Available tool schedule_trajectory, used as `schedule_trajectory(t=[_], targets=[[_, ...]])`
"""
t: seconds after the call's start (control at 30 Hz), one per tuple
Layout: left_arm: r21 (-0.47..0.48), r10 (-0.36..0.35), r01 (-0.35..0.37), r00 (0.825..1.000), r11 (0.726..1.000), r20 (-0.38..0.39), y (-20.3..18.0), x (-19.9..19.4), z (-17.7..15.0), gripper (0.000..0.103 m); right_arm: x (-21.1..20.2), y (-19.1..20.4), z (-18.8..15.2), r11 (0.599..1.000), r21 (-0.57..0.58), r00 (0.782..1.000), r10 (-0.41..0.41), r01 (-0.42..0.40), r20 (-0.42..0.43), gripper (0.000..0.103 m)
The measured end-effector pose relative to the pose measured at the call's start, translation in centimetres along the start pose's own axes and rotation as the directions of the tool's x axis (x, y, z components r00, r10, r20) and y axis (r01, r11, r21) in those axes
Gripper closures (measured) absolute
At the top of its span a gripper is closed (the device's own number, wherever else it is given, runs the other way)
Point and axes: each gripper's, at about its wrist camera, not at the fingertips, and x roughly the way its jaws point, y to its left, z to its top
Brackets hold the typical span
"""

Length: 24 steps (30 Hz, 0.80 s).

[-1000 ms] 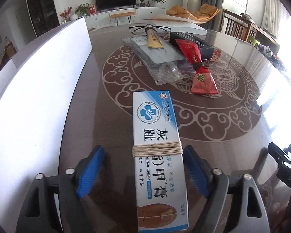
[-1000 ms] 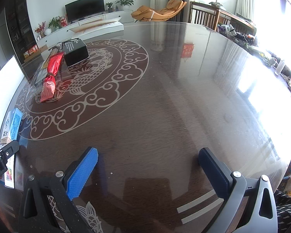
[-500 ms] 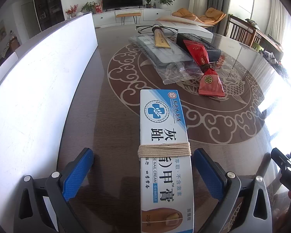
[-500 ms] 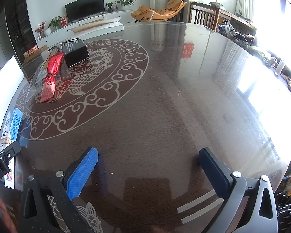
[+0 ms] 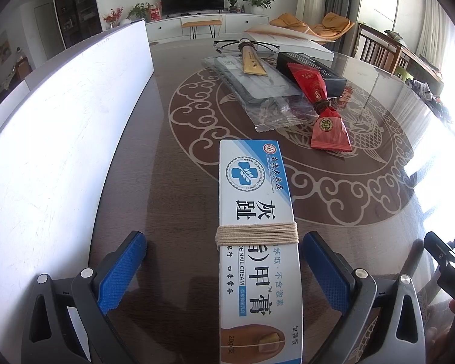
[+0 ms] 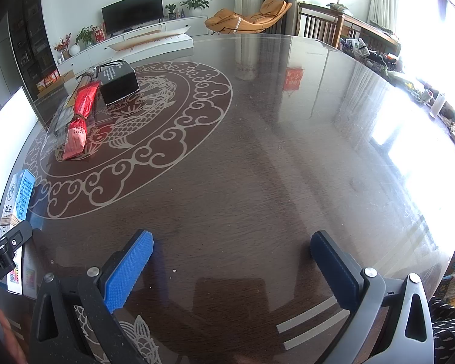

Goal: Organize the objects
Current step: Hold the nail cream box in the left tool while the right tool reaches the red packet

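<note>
Between the spread pads of the left gripper (image 5: 224,267) lies the cream box (image 5: 256,242), bound with twine (image 5: 256,233), its near end cut off by the frame and neither pad touching it. Beyond the box sit a clear bag (image 5: 257,91), a red packet (image 5: 321,106), a black box (image 5: 312,68) and a gold tube (image 5: 253,63), with a white board (image 5: 60,139) left of it. Right of the box, the right gripper (image 6: 232,265) hangs wide apart over bare table (image 6: 257,166).
</note>
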Motion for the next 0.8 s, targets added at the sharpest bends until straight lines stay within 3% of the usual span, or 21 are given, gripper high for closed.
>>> schedule_trajectory(t=[0.4,0.6,0.7,0.8], targets=[[0.0,0.001,-0.001,1.0,1.0,0.0,0.0,0.0,0.0,0.0,0.0,-0.3,0.1,1.0,0.009,1.0,0.023,-0.023,-0.001,0.0],[-0.001,0.001,-0.001,1.0,1.0,0.001,0.0,0.0,0.0,0.0,-0.1,-1.7,1.6,0.972,0.126,0.979,0.202,-0.199,-0.008,0.0],[-0.001,0.001,-0.001,1.0,1.0,0.001,0.0,0.0,0.0,0.0,0.7,1.6,4.5,0.954,0.043,0.952,0.299,-0.297,-0.057,0.001],[-0.001,0.002,-0.002,1.0,1.0,0.001,-0.1,0.0,0.0,0.0,0.7,6.1,7.6,0.926,-0.069,0.928,0.371,-0.372,-0.035,0.005]])
